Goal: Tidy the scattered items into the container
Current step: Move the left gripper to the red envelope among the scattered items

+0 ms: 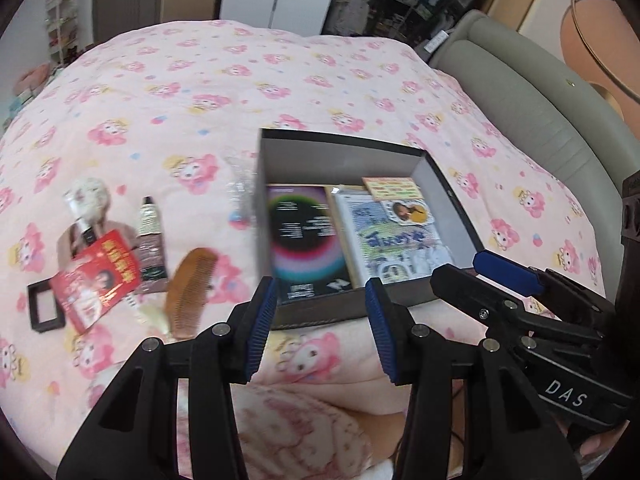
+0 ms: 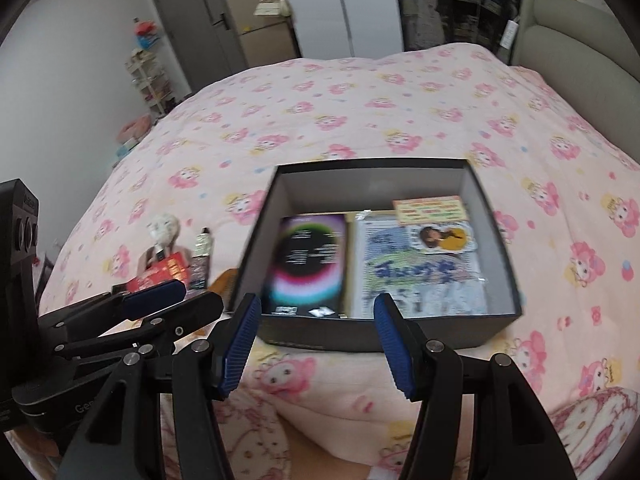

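A dark open box (image 1: 340,152) (image 2: 360,340) sits on the bed. In it lie a black booklet with a coloured ring (image 1: 306,240) (image 2: 310,260), a blue-and-white packet (image 1: 394,240) (image 2: 420,272) and a small card (image 1: 394,189). Left of the box lie a wooden comb (image 1: 192,292), a red packet (image 1: 96,280), a dark tube (image 1: 150,248), a pale tube (image 1: 82,204) and a black square frame (image 1: 44,308). My left gripper (image 1: 322,330) is open and empty, hovering before the box's near wall. My right gripper (image 2: 318,346) (image 1: 480,276) is open and empty beside it.
A pink cartoon-print quilt (image 1: 280,80) covers the bed. A grey padded headboard (image 1: 540,120) runs along the right. A clear plastic bag (image 1: 240,188) lies against the box's left wall. Cupboards and a shelf rack (image 2: 148,80) stand beyond the bed.
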`<move>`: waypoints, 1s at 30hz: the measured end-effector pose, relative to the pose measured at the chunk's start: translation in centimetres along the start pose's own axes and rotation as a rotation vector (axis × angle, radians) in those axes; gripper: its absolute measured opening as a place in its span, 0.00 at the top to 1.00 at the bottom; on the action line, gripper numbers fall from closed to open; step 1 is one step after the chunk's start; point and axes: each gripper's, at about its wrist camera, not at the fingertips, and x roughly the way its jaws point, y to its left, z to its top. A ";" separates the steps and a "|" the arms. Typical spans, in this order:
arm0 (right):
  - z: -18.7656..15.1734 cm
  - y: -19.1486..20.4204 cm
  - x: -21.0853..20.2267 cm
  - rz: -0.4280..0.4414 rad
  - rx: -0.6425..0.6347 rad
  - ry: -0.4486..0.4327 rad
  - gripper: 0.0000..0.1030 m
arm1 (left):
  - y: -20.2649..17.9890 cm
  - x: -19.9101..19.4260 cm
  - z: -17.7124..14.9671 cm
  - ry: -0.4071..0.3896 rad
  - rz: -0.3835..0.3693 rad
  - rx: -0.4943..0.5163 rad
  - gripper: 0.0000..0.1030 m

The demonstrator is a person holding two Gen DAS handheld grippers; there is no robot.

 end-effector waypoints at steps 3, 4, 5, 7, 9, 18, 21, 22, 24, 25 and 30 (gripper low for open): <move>0.0 1.9 0.4 0.024 -0.031 0.011 0.46 | 1.9 -0.9 -0.4 -0.008 0.024 -0.023 0.55; 0.1 2.6 0.6 0.027 -0.044 0.016 0.46 | 2.4 -1.1 -0.5 -0.010 0.028 -0.030 0.55; 0.0 3.2 0.8 0.031 -0.053 0.019 0.46 | 3.1 -1.4 -0.7 -0.011 0.032 -0.040 0.55; 0.0 4.6 1.2 0.043 -0.073 0.027 0.46 | 4.6 -1.7 -1.1 -0.010 0.039 -0.061 0.55; -0.1 6.1 1.9 0.052 -0.093 0.042 0.46 | 6.2 -2.0 -1.4 -0.009 0.050 -0.086 0.55; -0.6 13.4 5.9 0.116 -0.213 0.122 0.46 | 14.4 -3.2 -4.2 -0.007 0.108 -0.239 0.55; -0.8 15.9 7.8 0.151 -0.251 0.161 0.46 | 17.2 -3.4 -5.1 -0.010 0.127 -0.294 0.55; -0.9 16.7 8.5 0.162 -0.265 0.174 0.46 | 18.3 -3.5 -5.5 -0.012 0.128 -0.321 0.55; -1.0 18.4 9.7 0.188 -0.297 0.201 0.46 | 20.4 -3.3 -6.0 -0.014 0.118 -0.371 0.54; -1.0 19.1 10.4 0.210 -0.317 0.215 0.46 | 21.2 -3.2 -6.2 -0.015 0.111 -0.392 0.53; -0.4 21.7 15.5 0.248 -0.356 0.312 0.46 | 25.9 -1.4 -7.3 -0.013 0.149 -0.502 0.53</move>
